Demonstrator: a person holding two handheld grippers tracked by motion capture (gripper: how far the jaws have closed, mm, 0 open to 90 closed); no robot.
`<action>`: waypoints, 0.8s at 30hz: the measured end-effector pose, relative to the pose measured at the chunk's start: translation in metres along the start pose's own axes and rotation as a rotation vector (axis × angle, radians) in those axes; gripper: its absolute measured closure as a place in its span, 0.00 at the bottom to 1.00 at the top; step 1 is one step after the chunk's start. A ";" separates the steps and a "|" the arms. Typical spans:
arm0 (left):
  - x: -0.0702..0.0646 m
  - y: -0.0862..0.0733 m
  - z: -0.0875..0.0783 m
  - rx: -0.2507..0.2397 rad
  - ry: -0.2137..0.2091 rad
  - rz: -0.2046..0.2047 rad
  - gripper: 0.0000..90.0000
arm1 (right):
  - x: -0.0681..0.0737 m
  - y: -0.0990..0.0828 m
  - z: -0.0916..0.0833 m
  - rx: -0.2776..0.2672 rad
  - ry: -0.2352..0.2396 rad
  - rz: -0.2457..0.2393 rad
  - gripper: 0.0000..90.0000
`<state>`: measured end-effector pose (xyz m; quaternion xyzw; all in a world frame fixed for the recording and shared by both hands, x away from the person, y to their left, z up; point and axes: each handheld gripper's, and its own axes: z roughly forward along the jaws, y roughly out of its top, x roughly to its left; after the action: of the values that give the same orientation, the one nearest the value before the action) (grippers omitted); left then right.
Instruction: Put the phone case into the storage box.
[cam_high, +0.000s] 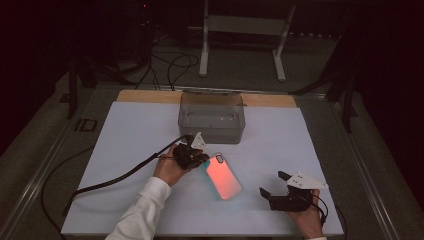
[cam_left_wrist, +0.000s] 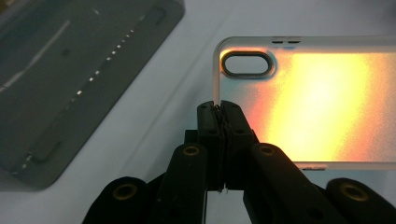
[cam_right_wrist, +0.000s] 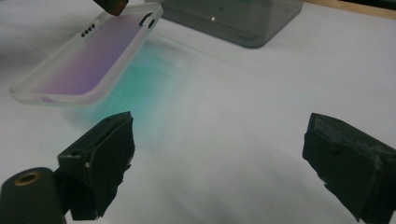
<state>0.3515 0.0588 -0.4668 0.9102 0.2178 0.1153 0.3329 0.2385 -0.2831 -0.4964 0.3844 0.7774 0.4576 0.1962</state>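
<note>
Now phone case (cam_left_wrist: 327, 102) edge pinched in left claw (cam_left_wrist: 219, 108).

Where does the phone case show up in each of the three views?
High view: phone case at centre, glowing orange, beside the left tongs.
Left gripper view: upper right, its edge pinched.
Right gripper view: upper left, tilted above the sheet.
Shared landmark: grey plastic box.

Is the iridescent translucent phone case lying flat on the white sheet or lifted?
Lifted, tilted. The left gripper pinches the phone case rim near the camera cutout; in the right gripper view its edge hangs above the sheet.
</note>
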 end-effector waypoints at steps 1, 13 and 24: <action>0.000 0.000 0.000 0.000 0.000 0.000 0.99 | 0.000 0.000 0.000 0.000 0.000 0.000 0.10; -0.001 0.002 -0.022 -0.045 0.060 0.014 0.99 | -0.003 0.020 0.000 0.000 0.014 0.042 0.10; 0.004 0.000 -0.049 -0.100 0.128 0.011 0.99 | 0.002 0.061 0.008 0.019 0.106 0.043 0.10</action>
<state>0.3380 0.0875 -0.4296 0.8843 0.2278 0.1859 0.3627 0.2681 -0.2592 -0.4481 0.3780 0.7827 0.4739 0.1411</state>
